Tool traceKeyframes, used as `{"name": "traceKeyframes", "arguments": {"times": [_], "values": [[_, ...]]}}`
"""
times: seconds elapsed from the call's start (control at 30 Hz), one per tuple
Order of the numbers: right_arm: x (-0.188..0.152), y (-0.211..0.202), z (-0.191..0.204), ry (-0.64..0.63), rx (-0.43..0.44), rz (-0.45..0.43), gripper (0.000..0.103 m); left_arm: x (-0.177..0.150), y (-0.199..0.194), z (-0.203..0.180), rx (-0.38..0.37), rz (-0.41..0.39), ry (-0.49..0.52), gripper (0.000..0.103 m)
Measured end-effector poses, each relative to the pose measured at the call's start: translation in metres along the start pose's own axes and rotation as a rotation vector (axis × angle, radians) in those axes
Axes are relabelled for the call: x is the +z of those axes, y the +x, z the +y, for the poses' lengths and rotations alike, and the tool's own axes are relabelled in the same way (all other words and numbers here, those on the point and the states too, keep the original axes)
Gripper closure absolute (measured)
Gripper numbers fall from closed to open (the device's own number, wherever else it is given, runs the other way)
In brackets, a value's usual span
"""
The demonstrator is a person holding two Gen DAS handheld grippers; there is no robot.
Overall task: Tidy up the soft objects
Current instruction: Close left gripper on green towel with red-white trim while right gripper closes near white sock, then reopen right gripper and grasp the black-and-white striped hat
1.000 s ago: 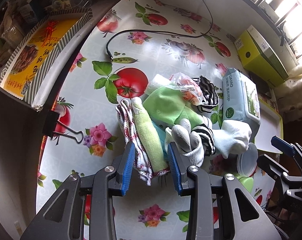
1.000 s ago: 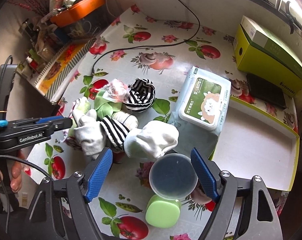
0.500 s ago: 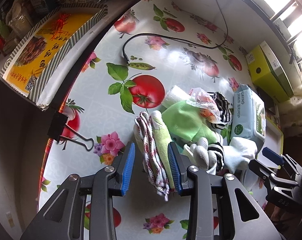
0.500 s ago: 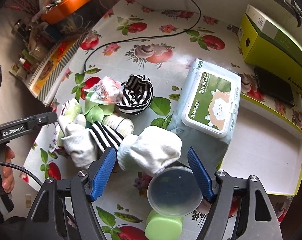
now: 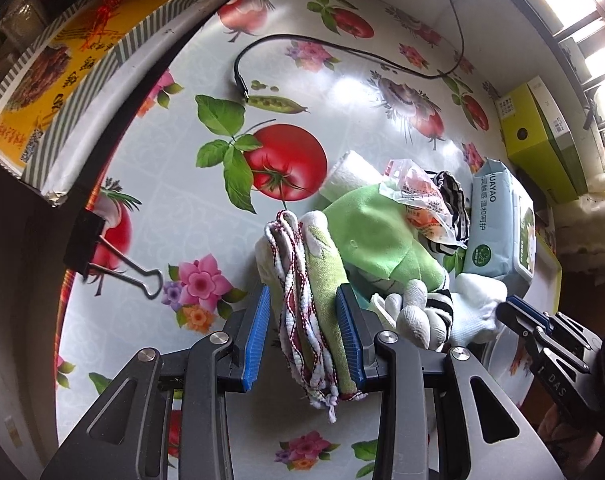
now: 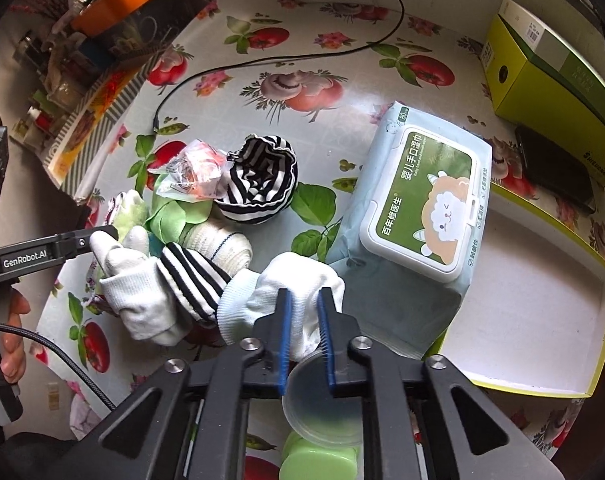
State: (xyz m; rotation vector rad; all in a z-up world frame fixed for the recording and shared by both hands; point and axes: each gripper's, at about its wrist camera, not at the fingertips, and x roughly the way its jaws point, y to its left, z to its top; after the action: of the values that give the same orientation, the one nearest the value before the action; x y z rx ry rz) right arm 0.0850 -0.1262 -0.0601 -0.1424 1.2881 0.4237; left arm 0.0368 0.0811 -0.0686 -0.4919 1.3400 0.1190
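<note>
Centrally, a floral tablecloth carries the scene. Right: an open white tray, then a wet-wipes pack overlapping its edge. Left of the pack lies the pile of soft objects: striped hat, green cloth, white glove. Right gripper: jaws closing, pads pinching a white sock beside the pack. Left gripper: jaws wide, straddling a folded towel; only its right pad touches the towel.

The right claw is closing on the white sock beside the wipes pack.
</note>
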Motion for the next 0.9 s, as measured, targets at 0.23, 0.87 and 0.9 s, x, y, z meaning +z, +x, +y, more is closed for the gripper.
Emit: {"name": "traceKeyframes", "arguments": {"times": [0.23, 0.87, 0.9], "values": [[-0.001, -0.005, 0.004, -0.018, 0.020, -0.018, 0.101, 0.003, 0.010, -0.001, -0.006, 0.029, -0.007, 0.065], [0.007, -0.021, 0.012, -0.039, 0.046, -0.063, 0.092, 0.002, 0.017, 0.004, -0.084, 0.030, -0.023, 0.077], [0.007, -0.021, 0.012, -0.039, 0.045, -0.064, 0.092, 0.001, 0.016, 0.006, -0.094, 0.025, -0.029, 0.082]]}}
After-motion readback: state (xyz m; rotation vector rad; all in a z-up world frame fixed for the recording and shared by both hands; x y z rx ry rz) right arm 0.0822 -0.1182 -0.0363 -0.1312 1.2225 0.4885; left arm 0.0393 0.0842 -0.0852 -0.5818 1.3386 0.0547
